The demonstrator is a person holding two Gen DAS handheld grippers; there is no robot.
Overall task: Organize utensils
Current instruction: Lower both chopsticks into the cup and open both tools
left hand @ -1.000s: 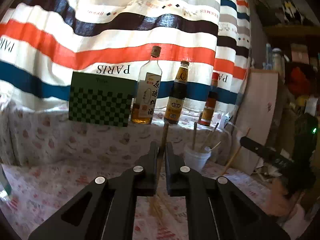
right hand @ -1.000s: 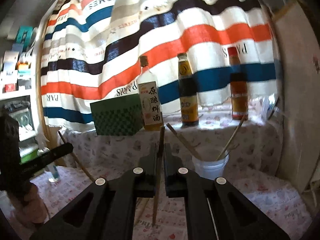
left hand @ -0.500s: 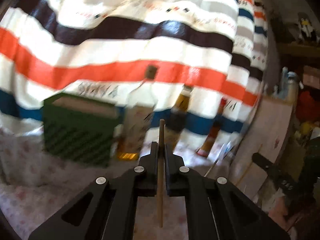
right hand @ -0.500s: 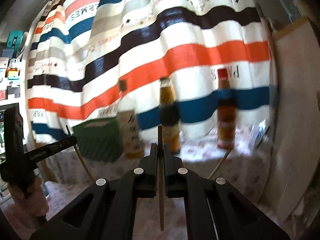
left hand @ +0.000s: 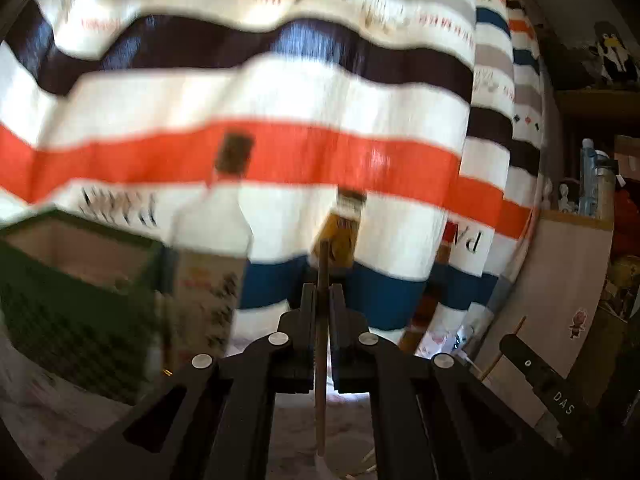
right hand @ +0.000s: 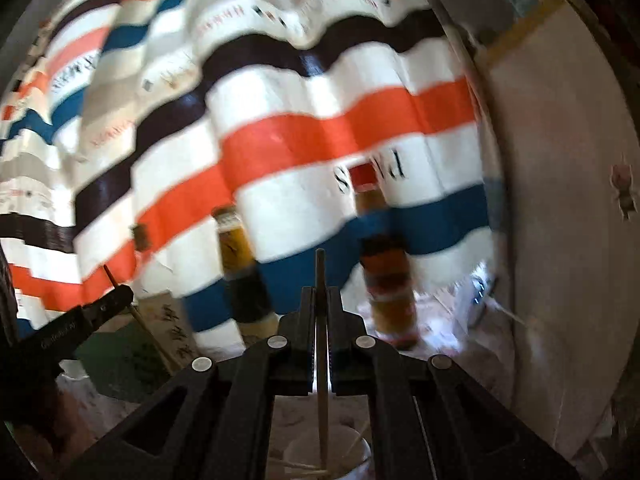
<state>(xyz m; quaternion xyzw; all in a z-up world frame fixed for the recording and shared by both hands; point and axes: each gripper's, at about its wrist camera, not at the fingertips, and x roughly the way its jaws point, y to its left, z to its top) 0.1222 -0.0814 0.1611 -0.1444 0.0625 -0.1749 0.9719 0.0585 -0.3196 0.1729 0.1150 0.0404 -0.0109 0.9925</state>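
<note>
Above the cup: we hold both chopsticks upright over the white cup [right hand: 326, 458], each gripped mid-length so its lower end hangs free below the jaws.
Left gripper [left hand: 319, 312]: jaws closed onto a brown chopstick [left hand: 321, 360]; the stick stands vertical, its top above the jaws and its tip low over the table.
Right gripper [right hand: 321, 312]: jaws clamped on a paler chopstick [right hand: 322, 380]; its tip points down into the cup mouth.
Cup contents: we see thin sticks lying in the cup already; we judge this is the collecting spot.
Why vertical: we judge an upright stick drops into the narrow opening cleanly.
Background: three bottles stand along the striped curtain [left hand: 280, 152], with a green checked box [left hand: 60, 300] to their left, all blurred.
Risk: two sticks converging on one cup may clash.
</note>
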